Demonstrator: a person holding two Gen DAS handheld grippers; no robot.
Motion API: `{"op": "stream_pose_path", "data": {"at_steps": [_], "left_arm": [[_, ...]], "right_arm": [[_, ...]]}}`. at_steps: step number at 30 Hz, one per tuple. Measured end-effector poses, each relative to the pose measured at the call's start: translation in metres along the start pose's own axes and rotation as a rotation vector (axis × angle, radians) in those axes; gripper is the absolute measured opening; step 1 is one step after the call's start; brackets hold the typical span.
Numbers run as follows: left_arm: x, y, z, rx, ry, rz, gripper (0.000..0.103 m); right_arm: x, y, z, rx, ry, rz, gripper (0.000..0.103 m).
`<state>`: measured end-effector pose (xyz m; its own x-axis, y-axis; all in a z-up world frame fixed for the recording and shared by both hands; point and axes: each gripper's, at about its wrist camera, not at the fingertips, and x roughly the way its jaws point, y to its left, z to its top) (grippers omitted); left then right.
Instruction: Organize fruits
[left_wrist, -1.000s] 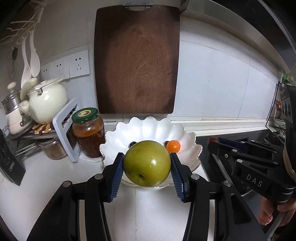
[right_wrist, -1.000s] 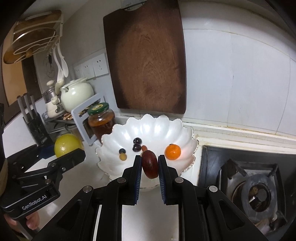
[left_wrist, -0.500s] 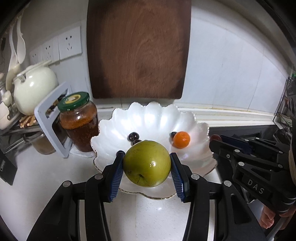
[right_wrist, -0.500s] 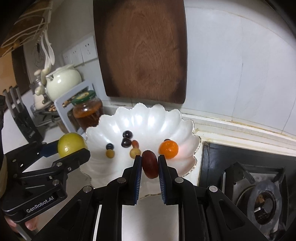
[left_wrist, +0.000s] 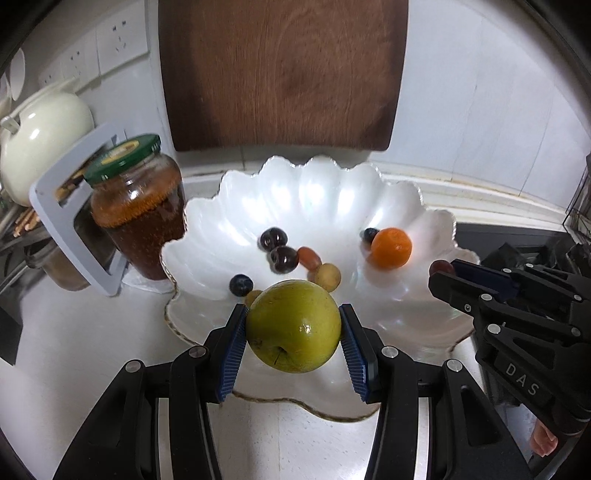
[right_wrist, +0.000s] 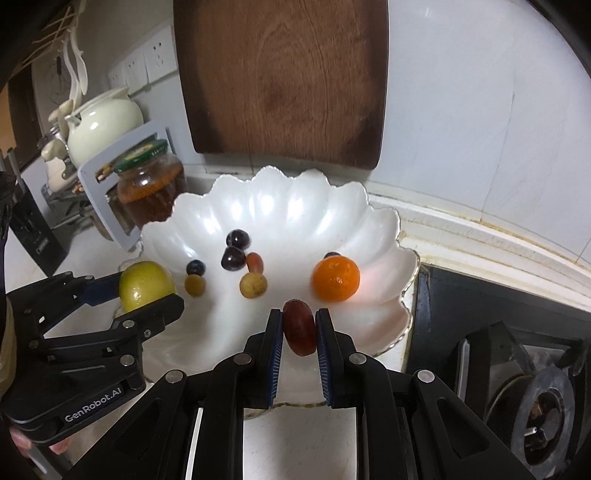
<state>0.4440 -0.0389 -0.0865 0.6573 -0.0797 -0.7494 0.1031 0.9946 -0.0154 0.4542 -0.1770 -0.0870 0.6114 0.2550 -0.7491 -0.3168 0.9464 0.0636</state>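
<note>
A white scalloped bowl (left_wrist: 321, 199) (right_wrist: 295, 206) stands on the counter against the wall. In it lie an orange mandarin (left_wrist: 391, 247) (right_wrist: 336, 278), dark cherries (left_wrist: 283, 259) (right_wrist: 233, 258), blueberries and small yellowish fruits. My left gripper (left_wrist: 293, 328) (right_wrist: 147, 291) is shut on a green apple (left_wrist: 293, 326) (right_wrist: 146, 285), held over the bowl's near left rim. My right gripper (right_wrist: 300, 326) (left_wrist: 441, 267) is shut on a dark red oval fruit (right_wrist: 300, 326) (left_wrist: 440, 266), held over the bowl's near right part.
A green-lidded jar (left_wrist: 136, 206) (right_wrist: 151, 184) stands left of the bowl, beside a grey rack (left_wrist: 70, 221) and a cream teapot (left_wrist: 40, 144). A wooden cutting board (left_wrist: 284, 74) leans on the wall behind. A gas hob (right_wrist: 517, 369) lies to the right.
Both grippers have come forward and down toward the bowl with their fruits still held; the bowl now looks larger and its inside shows more fully.
</note>
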Motion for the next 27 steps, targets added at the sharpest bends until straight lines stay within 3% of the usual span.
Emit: {"op": "stream_pose_path", "data": {"at_steps": [6,8,10,14,17,27], "left_arm": [[0.014,-0.001,-0.002,0.015,0.037,0.013,0.049],[0.011,-0.002,-0.001,0.031,0.012,0.032,0.061],[0.007,-0.002,0.0,0.047,-0.01,0.048,0.064],[-0.01,0.005,-0.002,0.062,-0.06,0.116,0.068],[-0.026,0.012,-0.005,0.041,-0.091,0.131,0.072],[-0.084,0.02,-0.029,0.04,-0.167,0.13,0.083]], "right_arm": [[0.014,-0.001,-0.003,-0.001,0.037,0.007,0.02],[0.017,-0.001,-0.003,0.006,0.047,0.011,0.022],[0.019,-0.003,-0.004,0.011,0.052,0.012,0.036],[0.011,-0.004,-0.007,0.018,0.032,-0.018,0.036],[-0.002,-0.003,-0.011,0.03,0.007,-0.048,0.04],[-0.077,0.012,-0.037,0.087,-0.129,-0.14,0.069]]}}
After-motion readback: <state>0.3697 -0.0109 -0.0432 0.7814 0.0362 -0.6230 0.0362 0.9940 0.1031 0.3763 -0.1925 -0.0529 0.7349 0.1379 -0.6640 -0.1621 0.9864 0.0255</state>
